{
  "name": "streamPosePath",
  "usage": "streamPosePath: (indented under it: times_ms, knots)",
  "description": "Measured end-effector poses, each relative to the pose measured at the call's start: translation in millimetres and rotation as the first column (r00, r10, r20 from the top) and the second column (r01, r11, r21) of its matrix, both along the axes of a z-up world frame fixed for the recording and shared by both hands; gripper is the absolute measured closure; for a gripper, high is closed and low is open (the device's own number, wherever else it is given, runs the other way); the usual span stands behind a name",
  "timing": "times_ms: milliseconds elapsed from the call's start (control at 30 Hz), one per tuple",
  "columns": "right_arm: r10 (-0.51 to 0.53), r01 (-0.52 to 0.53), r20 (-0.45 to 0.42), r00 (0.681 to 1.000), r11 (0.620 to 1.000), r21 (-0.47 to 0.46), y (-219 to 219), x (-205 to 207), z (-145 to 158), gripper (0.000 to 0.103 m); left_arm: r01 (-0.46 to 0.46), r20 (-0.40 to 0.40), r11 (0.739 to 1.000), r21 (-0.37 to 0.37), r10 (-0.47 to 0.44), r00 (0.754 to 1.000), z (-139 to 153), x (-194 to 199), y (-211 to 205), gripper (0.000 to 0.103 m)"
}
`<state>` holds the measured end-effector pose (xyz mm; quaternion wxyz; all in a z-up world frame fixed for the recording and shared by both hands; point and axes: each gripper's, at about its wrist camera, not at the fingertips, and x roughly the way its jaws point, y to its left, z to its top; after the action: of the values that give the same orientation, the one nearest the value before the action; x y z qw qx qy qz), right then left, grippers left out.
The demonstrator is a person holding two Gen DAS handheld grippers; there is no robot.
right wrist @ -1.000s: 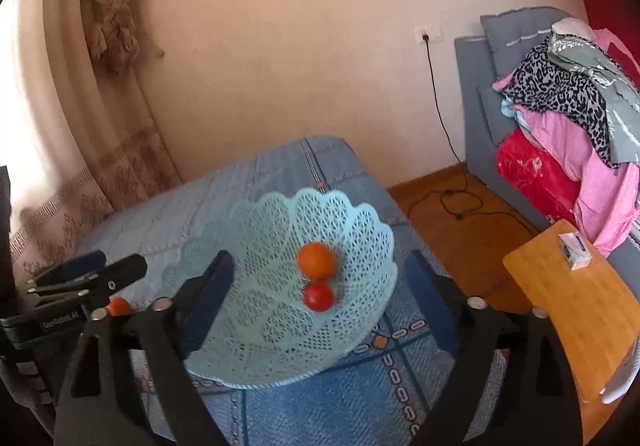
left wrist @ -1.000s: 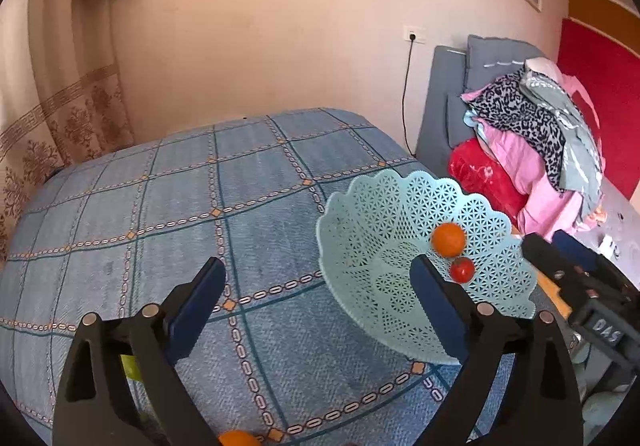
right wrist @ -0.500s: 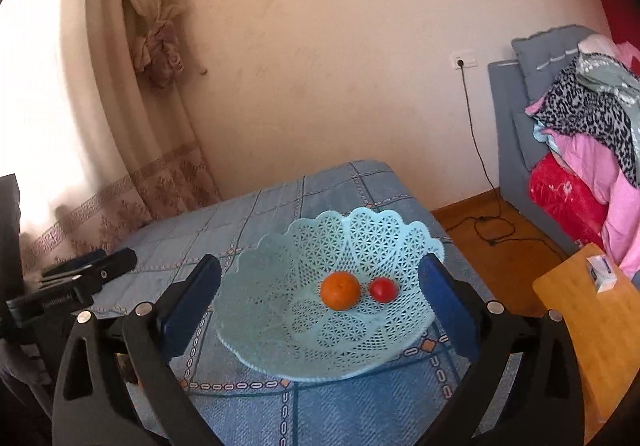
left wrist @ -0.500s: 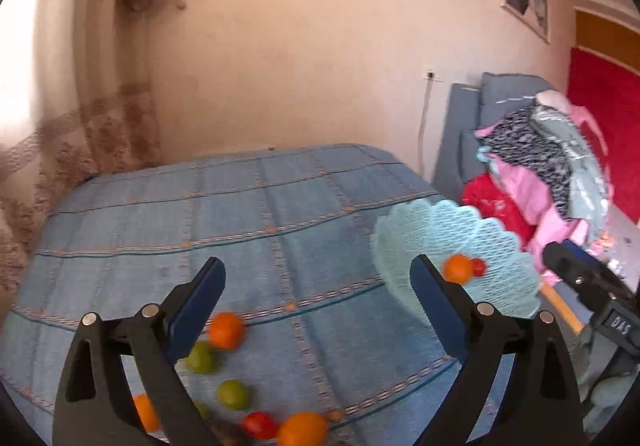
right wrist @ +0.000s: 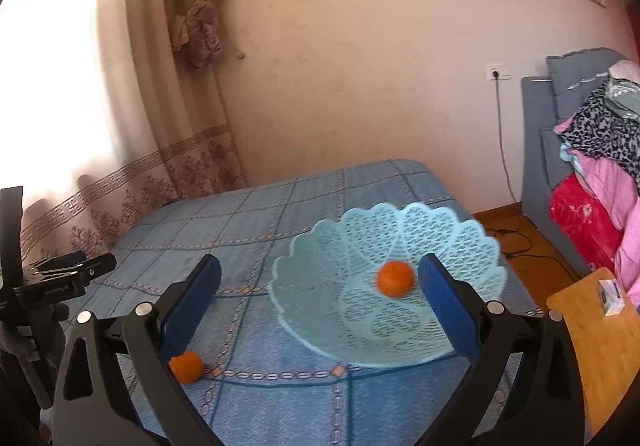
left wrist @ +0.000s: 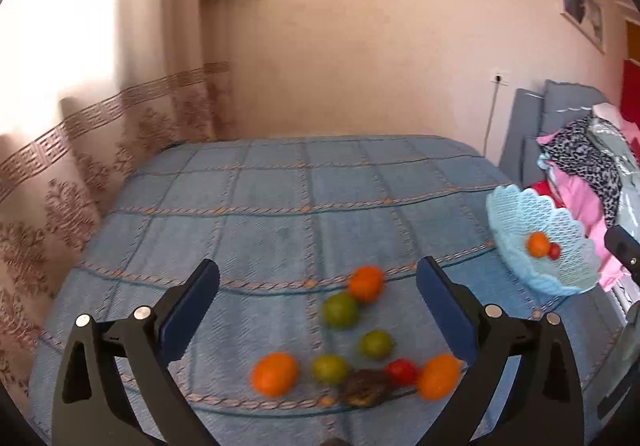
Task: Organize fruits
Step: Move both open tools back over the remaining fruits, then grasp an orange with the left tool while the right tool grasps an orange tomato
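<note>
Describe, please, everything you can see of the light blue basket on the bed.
The basket is a shallow, light blue bowl that looks like plastic, with lattice-perforated walls and a scalloped rim. It rests on the checked blue bedspread near the bed's edge, apparently tilted. Inside lie an orange and a small red fruit. Neither gripper touches it.

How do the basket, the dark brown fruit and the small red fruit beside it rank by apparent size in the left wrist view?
1. basket, though it lies farther away
2. dark brown fruit
3. small red fruit

No readable text

We make out no legible words, labels or numbers anywhere; any print is too blurred.
</note>
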<state>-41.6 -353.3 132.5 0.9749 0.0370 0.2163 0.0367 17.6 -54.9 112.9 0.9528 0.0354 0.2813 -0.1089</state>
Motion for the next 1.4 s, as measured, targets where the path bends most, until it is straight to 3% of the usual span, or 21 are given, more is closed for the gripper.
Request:
streamPosePath:
  times_ms: [267, 533, 867, 1400]
  knots:
    - [0.127, -0.129, -0.084, 0.988, 0.991, -0.028, 42.5, 7.2, -11.0, 0.003, -0.054, -0.046, 0.998, 0.039, 0.055, 0.997, -20.9, -8.7, 42.2, 0.005]
    - [0.226, -0.237, -0.172, 0.959, 0.97, -0.045, 84.3, 10.4, -32.0, 0.003, -0.049, -0.104, 0.998, 0.05, 0.054, 0.993, -45.7, -13.3, 54.6, 0.005]
    - [0.277, -0.297, -0.287, 0.917, 0.955, -0.026, 108.7, 18.9, -66.5, 0.003, -0.027, -0.186, 0.995, 0.101, 0.046, 0.981, -80.3, -5.2, 52.8, 0.005]
    - [0.321, -0.356, -0.403, 0.857, 0.934, -0.012, 121.2, 29.3, -95.7, 0.003, 0.005, -0.281, 0.994, 0.105, 0.024, 0.959, -95.7, 13.6, 47.0, 0.005]
